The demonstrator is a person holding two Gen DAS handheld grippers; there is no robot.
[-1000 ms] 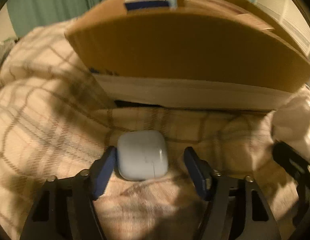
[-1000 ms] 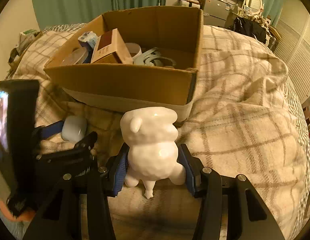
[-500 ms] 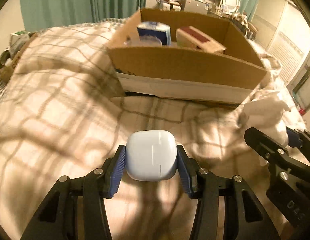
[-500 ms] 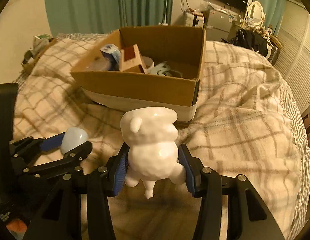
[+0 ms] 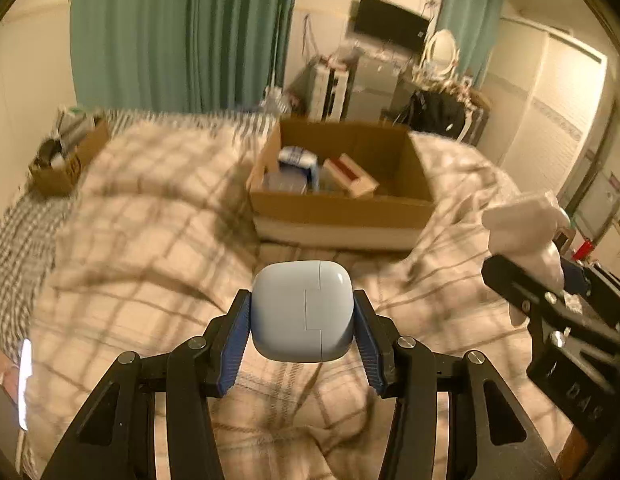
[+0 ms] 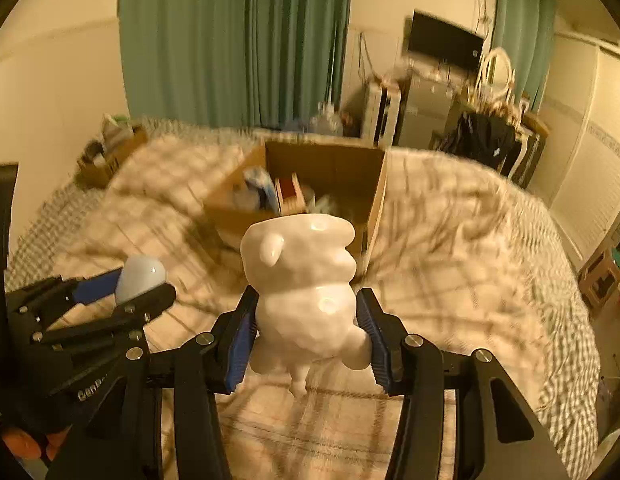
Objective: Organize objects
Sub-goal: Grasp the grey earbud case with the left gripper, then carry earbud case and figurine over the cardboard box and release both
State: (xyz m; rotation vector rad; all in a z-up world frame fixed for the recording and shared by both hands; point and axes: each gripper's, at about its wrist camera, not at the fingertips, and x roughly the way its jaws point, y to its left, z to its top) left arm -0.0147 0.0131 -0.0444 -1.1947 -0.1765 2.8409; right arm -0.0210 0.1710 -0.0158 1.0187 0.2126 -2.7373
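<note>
My left gripper (image 5: 301, 326) is shut on a pale blue earbud case (image 5: 302, 310) and holds it up above the plaid bed cover. My right gripper (image 6: 307, 330) is shut on a white animal figurine (image 6: 303, 284) and holds it raised as well. The figurine also shows at the right of the left wrist view (image 5: 524, 230), and the case at the left of the right wrist view (image 6: 139, 278). An open cardboard box (image 5: 342, 208) sits ahead on the bed; it also shows in the right wrist view (image 6: 374, 204). It holds small boxes, among them a blue and white one (image 5: 297, 164).
The plaid blanket (image 5: 149, 240) covers the whole bed. A small cardboard box of clutter (image 5: 65, 160) sits at the bed's far left. Green curtains (image 5: 181, 32), a dresser with a mirror (image 5: 438, 68) and a wall screen (image 5: 390, 20) stand beyond the bed.
My left gripper closed on the earbud case and lifted it off the blanket. Both grippers have risen and drawn back from the cardboard box, each with its object.
</note>
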